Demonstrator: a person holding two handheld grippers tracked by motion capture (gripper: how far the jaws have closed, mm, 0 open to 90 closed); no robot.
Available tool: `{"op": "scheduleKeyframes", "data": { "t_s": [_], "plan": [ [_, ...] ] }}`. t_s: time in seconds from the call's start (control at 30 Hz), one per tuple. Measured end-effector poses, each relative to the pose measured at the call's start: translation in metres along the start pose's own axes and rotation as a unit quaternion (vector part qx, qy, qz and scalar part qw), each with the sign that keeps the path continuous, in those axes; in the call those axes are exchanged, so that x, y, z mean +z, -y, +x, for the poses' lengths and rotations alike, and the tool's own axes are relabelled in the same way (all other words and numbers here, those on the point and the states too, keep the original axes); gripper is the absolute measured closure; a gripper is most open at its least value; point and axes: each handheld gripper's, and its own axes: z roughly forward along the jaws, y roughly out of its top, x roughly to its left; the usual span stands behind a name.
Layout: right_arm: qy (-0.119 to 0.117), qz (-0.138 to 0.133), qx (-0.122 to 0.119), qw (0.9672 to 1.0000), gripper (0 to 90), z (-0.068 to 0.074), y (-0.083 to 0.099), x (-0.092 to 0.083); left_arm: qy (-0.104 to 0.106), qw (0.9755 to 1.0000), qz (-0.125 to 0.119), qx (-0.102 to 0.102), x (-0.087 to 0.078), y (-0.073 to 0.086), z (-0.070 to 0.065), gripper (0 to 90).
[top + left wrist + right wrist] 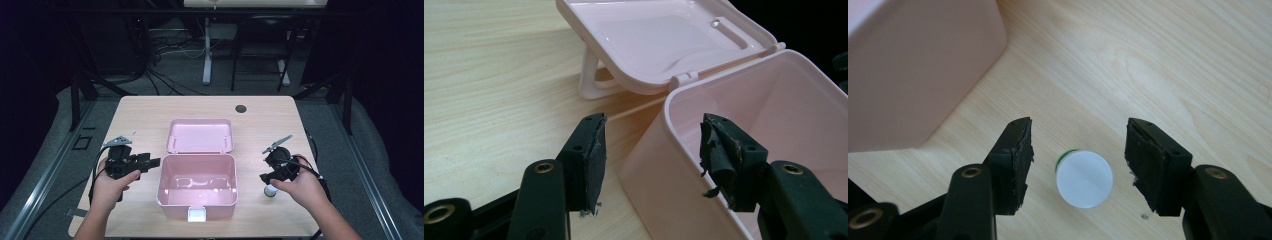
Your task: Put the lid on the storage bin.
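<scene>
A pink plastic box (196, 204) stands open in the middle of the table, its lid (200, 135) folded back flat behind it. My left gripper (152, 162) is at the box's left side, open. In the left gripper view its jaws (651, 145) straddle the corner of the box wall (659, 175), one pad outside and one inside, neither pressing. Right of the box stands a small bottle (270, 190) with a white cap. My right gripper (267, 180) hovers just above it, pointing down. In the right gripper view the open jaws (1079, 145) frame the white cap (1084, 178) without touching it.
The box has a white latch (196, 215) on its front wall near the table's front edge. A dark round hole (241, 108) sits in the wooden table (145, 115) at the back. The box's side (913, 65) lies close to the left of the bottle.
</scene>
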Motion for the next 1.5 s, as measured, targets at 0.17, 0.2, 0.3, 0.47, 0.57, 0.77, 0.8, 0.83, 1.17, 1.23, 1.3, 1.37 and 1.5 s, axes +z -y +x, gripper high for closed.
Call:
{"op": "scheduleKeyframes", "data": {
  "t_s": [0.17, 0.2, 0.3, 0.47, 0.57, 0.77, 0.8, 0.83, 1.17, 1.23, 1.3, 1.37, 1.5],
  "plan": [
    [0.002, 0.012, 0.007, 0.9999, 43.0, -0.005, -0.001, 0.004, -0.013, 0.9998, 0.004, 0.017, 0.001, 0.001, -0.002, 44.4],
    [0.002, 0.015, 0.008, 0.9999, 42.7, -0.006, -0.001, 0.005, -0.013, 0.9998, 0.004, 0.017, 0.001, 0.001, -0.002, 44.4],
    [0.002, 0.023, 0.01, 0.9997, 41.4, -0.007, -0.001, 0.006, -0.015, 0.9997, 0.007, 0.019, 0.001, 0.001, -0.003, 44.7],
    [0.005, 0.039, 0.017, 0.9991, 39.9, -0.011, 0.0, 0.009, -0.022, 0.9994, 0.02, 0.017, 0.0, 0.0, -0.004, 45.2],
    [0.003, 0.049, 0.017, 0.9987, 38.7, -0.013, 0.0, 0.011, -0.024, 0.9993, 0.024, 0.018, 0.0, 0.0, -0.003, 44.5],
    [-0.003, 0.081, 0.029, 0.9963, 39.0, -0.019, 0.002, 0.019, -0.018, 0.9993, 0.026, 0.022, 0.002, 0.001, -0.003, 44.5],
    [-0.007, 0.088, 0.035, 0.9955, 38.9, -0.019, 0.003, 0.021, -0.017, 0.9993, 0.026, 0.021, 0.002, 0.001, -0.003, 44.4],
    [-0.005, 0.094, 0.034, 0.995, 39.0, -0.02, 0.003, 0.022, -0.016, 0.9993, 0.028, 0.018, 0.002, 0.001, -0.003, 44.5],
    [-0.014, 0.115, 0.039, 0.9925, 39.0, -0.023, 0.007, 0.033, -0.015, 0.9994, 0.029, 0.007, 0.001, 0.001, -0.001, 44.7],
    [-0.009, 0.12, 0.038, 0.992, 39.0, -0.021, 0.008, 0.036, -0.014, 0.9994, 0.029, 0.007, 0.001, 0.001, -0.001, 44.6],
    [-0.008, 0.125, 0.035, 0.9915, 39.2, -0.02, 0.007, 0.037, -0.015, 0.9995, 0.029, 0.005, 0.001, 0.001, -0.001, 44.7],
    [-0.008, 0.129, 0.034, 0.9911, 40.1, -0.019, 0.007, 0.039, -0.013, 0.9995, 0.028, 0.004, 0.001, 0.001, 0.0, 44.6],
    [-0.009, 0.135, 0.032, 0.9902, 41.5, -0.016, 0.006, 0.042, -0.013, 0.9995, 0.028, 0.003, 0.0, 0.001, 0.0, 44.6]
  ]
}}
